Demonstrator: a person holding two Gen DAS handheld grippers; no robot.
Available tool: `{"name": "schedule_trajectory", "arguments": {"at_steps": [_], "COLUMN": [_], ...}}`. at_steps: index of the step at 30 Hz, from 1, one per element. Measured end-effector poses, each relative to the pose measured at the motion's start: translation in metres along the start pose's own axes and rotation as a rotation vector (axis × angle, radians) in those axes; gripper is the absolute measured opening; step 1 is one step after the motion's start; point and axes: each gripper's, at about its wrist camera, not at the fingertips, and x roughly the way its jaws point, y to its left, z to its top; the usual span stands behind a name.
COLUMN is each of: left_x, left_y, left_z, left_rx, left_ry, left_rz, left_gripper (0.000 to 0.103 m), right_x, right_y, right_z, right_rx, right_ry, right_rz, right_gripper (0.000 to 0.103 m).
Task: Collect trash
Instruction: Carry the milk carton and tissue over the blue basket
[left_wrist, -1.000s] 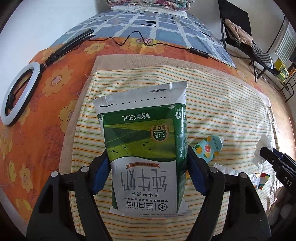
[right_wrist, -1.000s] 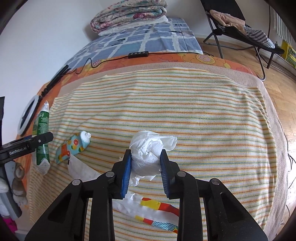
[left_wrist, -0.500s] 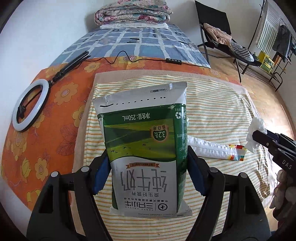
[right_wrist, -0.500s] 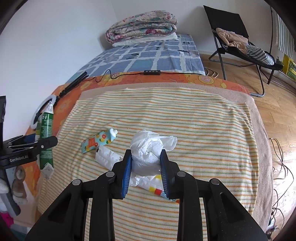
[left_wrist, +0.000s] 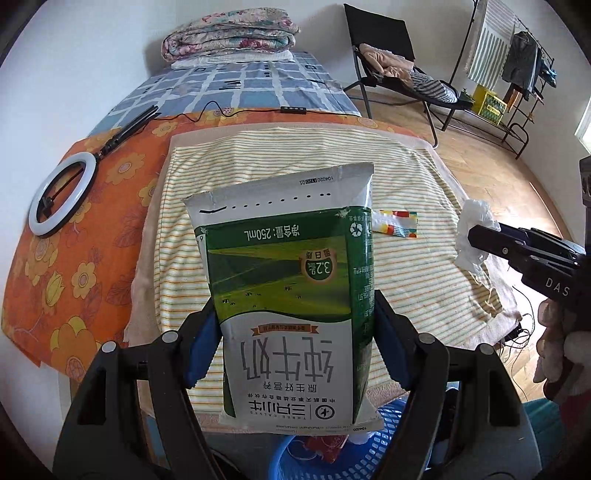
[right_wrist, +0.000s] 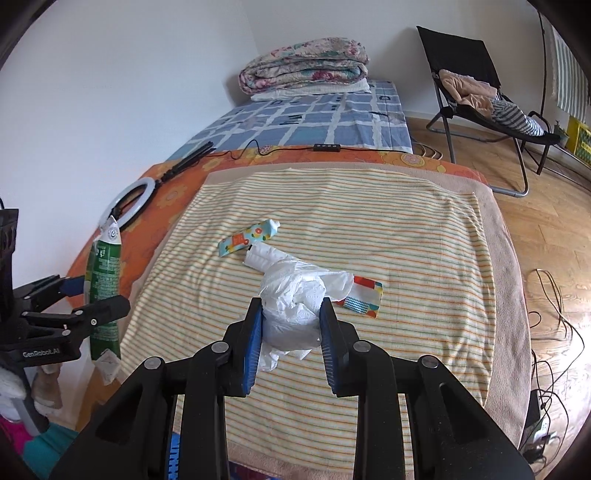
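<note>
Left gripper (left_wrist: 291, 343): clamped on a green-and-white flat milk pouch (left_wrist: 288, 295), held above the blue plastic mesh basket (left_wrist: 391, 435).
Right gripper (right_wrist: 291, 328): closed on a crumpled white tissue wad (right_wrist: 299, 306).
Striped towel (right_wrist: 406, 251): carries a small teal fruit-print carton (right_wrist: 249, 236) and a white wrapper with a coloured end (right_wrist: 364, 291), just beside each other.

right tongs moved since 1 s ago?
Yes. The right tongs, shut on the tissue, pulled back and up from the striped towel; more floor shows.
</note>
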Motion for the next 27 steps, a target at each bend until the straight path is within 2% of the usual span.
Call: {"name": "schedule_trajectory", "arguments": {"at_steps": [8, 14, 27], "left_x": [-0.016, -0.01, 0.022], "left_y": [-0.021, -0.033, -0.052], "left_z": [-0.062, -0.108, -0.184], "left_rx": [0.018, 0.027, 0.066], "left_ry": [0.047, 0.106, 0.27], "left_rz": [-0.044, -0.074, -0.123], "left_gripper": [0.076, 0.076, 0.076], "right_x": [-0.031, -0.045, -0.032], "right_y": [0.014, 0.023, 0.039], "right_z": [-0.052, -0.093, -0.173], "right_rx": [-0.029, -0.04, -0.019], "right_ry": [0.018, 0.052, 0.174], "right_rz": [0.022, 0.059, 0.145], "right_gripper": [0.027, 0.027, 0.027]}}
